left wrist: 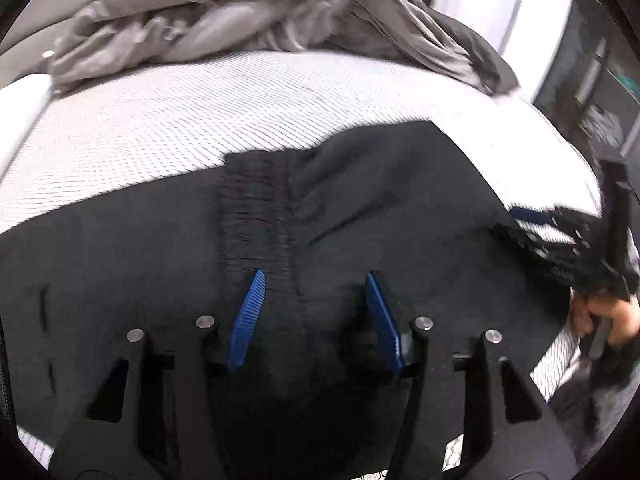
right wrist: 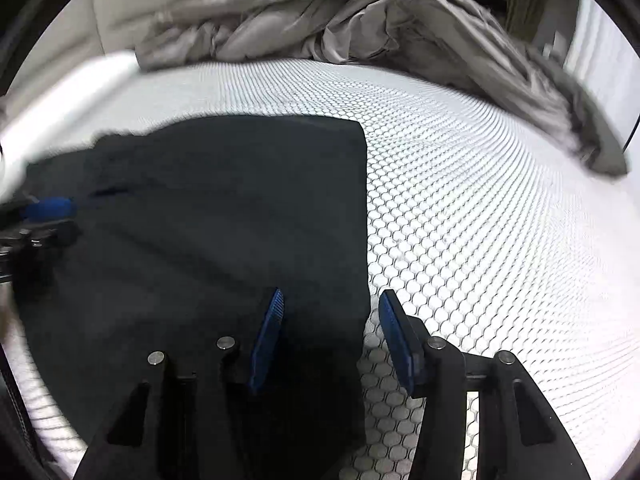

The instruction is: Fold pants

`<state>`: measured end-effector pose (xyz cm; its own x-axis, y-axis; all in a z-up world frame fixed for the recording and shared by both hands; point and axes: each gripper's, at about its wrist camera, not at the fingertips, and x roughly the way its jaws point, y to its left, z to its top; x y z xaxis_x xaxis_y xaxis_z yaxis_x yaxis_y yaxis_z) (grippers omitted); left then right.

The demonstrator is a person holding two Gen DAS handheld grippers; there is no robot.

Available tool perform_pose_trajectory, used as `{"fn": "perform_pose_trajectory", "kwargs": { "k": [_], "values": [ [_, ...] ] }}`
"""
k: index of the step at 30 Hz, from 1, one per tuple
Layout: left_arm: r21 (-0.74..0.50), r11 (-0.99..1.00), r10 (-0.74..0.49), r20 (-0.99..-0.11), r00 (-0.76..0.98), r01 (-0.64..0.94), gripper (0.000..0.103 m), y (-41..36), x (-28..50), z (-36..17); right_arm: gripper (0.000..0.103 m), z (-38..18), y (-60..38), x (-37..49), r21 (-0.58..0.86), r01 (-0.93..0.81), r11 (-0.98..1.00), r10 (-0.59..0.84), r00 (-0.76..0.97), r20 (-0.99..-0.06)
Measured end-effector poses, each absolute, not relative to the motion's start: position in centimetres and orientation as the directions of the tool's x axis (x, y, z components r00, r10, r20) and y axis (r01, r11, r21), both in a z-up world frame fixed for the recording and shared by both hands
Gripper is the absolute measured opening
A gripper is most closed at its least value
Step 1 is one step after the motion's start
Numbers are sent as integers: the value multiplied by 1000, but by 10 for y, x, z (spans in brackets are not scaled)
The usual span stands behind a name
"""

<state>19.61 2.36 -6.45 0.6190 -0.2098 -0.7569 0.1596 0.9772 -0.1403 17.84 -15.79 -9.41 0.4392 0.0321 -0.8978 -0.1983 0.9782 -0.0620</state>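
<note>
The black pants (left wrist: pixel 360 208) lie spread flat on the near part of a bed, over a white honeycomb-patterned mattress cover (right wrist: pixel 500 220). A fold appears to be between grasps. The left gripper (left wrist: pixel 316 320) is held half open above the gathered elastic waistband (left wrist: pixel 256 220), nothing clamped. The right gripper (right wrist: pixel 330 336) is likewise half open, empty, straddling the pants' right edge. Next, an edge would need pinching. A crumpled grey duvet (right wrist: pixel 320 20) is heaped at the far side.

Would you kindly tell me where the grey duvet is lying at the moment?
In both wrist views the grey duvet lies crumpled along the far side of the white mattress, beyond the black pants.
</note>
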Motion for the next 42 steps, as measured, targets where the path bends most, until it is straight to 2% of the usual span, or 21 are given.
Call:
{"fn": "perform_pose_trajectory", "kwargs": {
  "k": [5, 9, 11, 16, 17, 19, 23, 25, 28, 31, 34, 37, 42],
  "values": [
    [-168, 971, -237, -716, 656, 168, 51, 14, 203, -50, 50, -67, -146, 165, -26, -227, 974, 102, 535, -839],
    [-123, 974, -217, -751, 624, 191, 51, -8, 223, -58, 50, -67, -120, 179, 75, -292, 953, 219, 502, -836],
    [-96, 977, -194, -779, 596, 191, 51, -15, 236, -70, 50, -74, -100, 194, 70, -345, 936, 232, 453, -861],
    [-89, 982, -173, -791, 587, 170, 50, -5, 240, -79, 51, -112, -69, 220, 17, -390, 921, 172, 367, -914],
    [-99, 982, -175, -793, 583, 160, 46, 1, 239, -80, 50, -118, -69, 218, -2, -390, 921, 155, 370, -916],
    [-146, 976, -213, -786, 580, 161, 45, 10, 235, -81, 50, -118, -79, 216, -4, -392, 920, 156, 377, -913],
    [-108, 987, -157, -797, 584, 118, 45, 16, 231, -77, 50, -111, -119, 217, -131, -287, 949, -1, 412, -911],
    [-171, 981, -194, -792, 579, 96, 45, 23, 228, -71, 51, -107, -133, 218, -89, -237, 967, 19, 417, -908],
    [-229, 969, -237, -735, 635, 97, 45, 30, 227, -53, 51, -88, -131, 212, -27, -225, 974, 85, 472, -878],
    [-200, 976, -211, -748, 629, 89, 45, 21, 242, -52, 51, -77, -111, 221, 25, -255, 967, 154, 503, -851],
    [-166, 983, -181, -787, 590, 81, 42, 11, 262, -65, 51, -89, -90, 236, 103, -277, 955, 227, 462, -857],
    [-126, 990, -141, -803, 579, 66, 40, 13, 270, -77, 51, -101, -73, 249, 40, -315, 948, 185, 444, -877],
    [-207, 977, -194, -793, 577, 44, 41, 37, 270, -83, 50, -130, -78, 251, -109, -319, 941, 30, 400, -916]
  ]
}}
